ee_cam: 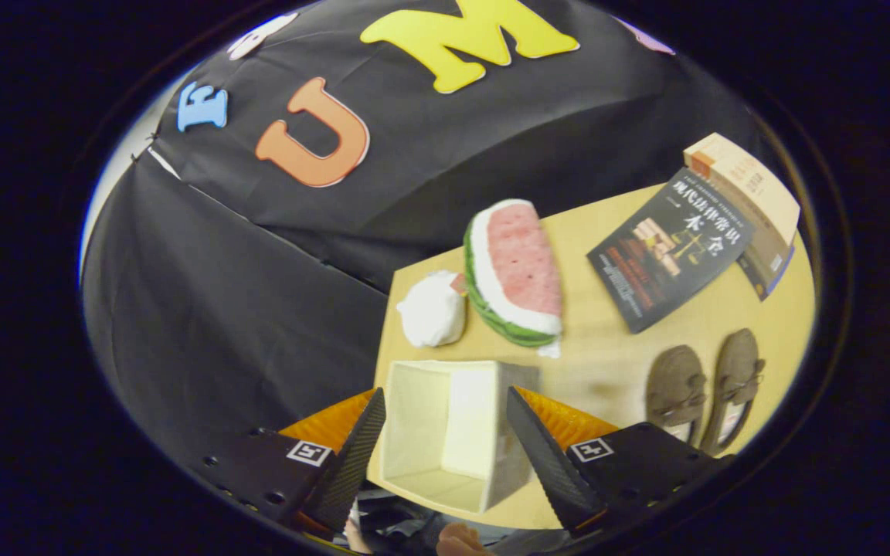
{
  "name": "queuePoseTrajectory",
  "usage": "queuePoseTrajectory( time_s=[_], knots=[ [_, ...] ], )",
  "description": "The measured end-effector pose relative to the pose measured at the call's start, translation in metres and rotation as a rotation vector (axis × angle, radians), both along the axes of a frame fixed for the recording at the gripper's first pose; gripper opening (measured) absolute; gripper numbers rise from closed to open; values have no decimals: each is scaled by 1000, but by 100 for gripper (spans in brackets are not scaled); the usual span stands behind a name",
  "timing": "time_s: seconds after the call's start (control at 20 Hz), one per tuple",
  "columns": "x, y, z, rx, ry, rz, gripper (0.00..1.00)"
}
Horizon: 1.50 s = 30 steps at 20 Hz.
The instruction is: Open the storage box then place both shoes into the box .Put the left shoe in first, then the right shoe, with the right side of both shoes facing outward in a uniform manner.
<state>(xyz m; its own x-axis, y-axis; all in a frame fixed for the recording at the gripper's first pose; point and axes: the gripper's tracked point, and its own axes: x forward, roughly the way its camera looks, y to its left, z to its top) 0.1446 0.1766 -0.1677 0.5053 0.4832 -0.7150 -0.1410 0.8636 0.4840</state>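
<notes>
2 shoes (704, 398) lie right of the spread claw (445, 444), storage box (445, 432) between its fingers.

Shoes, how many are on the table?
2. One shoe lies just beyond the tool's right finger, the other shoe right beside it, both below the dark book. The tool is open, its fingers either side of the open box.

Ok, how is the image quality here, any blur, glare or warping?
Gripper view: strong fisheye warp, the table edge bows and tilts; slight motion smear between the box and the shoes; soft glare on the book cover; lighting otherwise even; the open gripper frames the box sharply.
</notes>
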Motion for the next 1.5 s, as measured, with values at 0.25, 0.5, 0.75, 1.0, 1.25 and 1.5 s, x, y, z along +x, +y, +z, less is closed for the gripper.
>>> queuePoseTrajectory(
  time_s=[0.25,0.5,0.75,1.0,1.25,1.5],
  knots=[
    [-6,-82,-53,-237,-21,13,96],
    [-26,-145,-112,-350,64,0,96],
    [-44,-184,-165,-423,150,26,96],
    [-55,-188,-199,-463,203,80,89],
    [-48,-207,-226,-566,236,32,56],
    [-44,-205,-237,-525,263,9,30]
  ],
)
